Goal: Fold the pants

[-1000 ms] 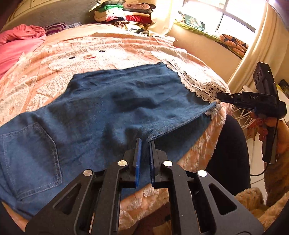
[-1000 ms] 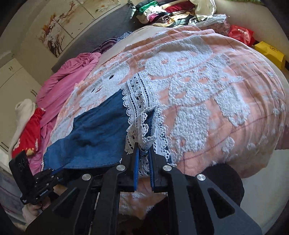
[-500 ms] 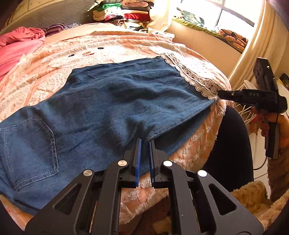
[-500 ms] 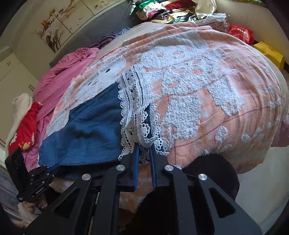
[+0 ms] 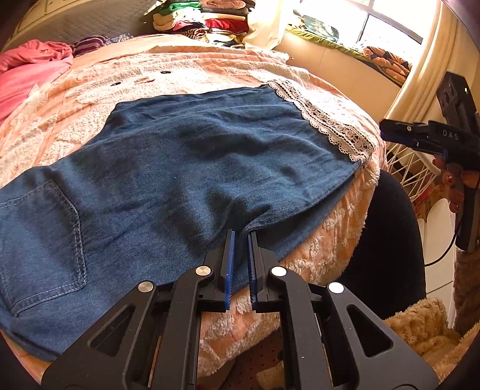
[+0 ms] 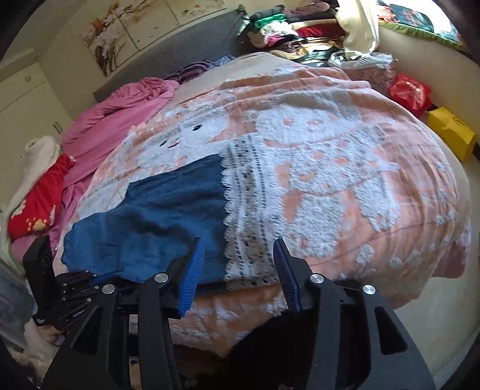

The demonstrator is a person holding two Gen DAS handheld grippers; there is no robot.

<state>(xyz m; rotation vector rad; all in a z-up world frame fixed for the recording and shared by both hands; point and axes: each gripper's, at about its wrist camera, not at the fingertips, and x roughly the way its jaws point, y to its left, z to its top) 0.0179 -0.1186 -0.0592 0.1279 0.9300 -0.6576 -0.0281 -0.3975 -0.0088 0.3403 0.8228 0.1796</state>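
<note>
Blue denim pants [image 5: 168, 168] with a white lace hem [image 5: 327, 126] lie spread flat on the peach bedspread [image 5: 210, 72], one leg folded over the other. My left gripper [image 5: 240, 237] is shut on the near edge of the upper leg. My right gripper [image 6: 237, 249] is open and empty, just in front of the lace hem [image 6: 249, 210] at the bed edge. The right gripper also shows in the left wrist view [image 5: 387, 132], off the hem. The left gripper shows in the right wrist view [image 6: 99, 282].
A pink blanket [image 6: 120, 120] and a red garment [image 6: 39, 198] lie at the far left of the bed. Stacked clothes [image 5: 204, 18] sit at the head. A red bag [image 6: 411, 93] and yellow box [image 6: 453, 132] stand beside the bed. A window [image 5: 390, 27] is to the right.
My right gripper has opened and let go of the lace hem, then drawn back from the bed edge. The hem now lies flat. My left gripper keeps its hold.
</note>
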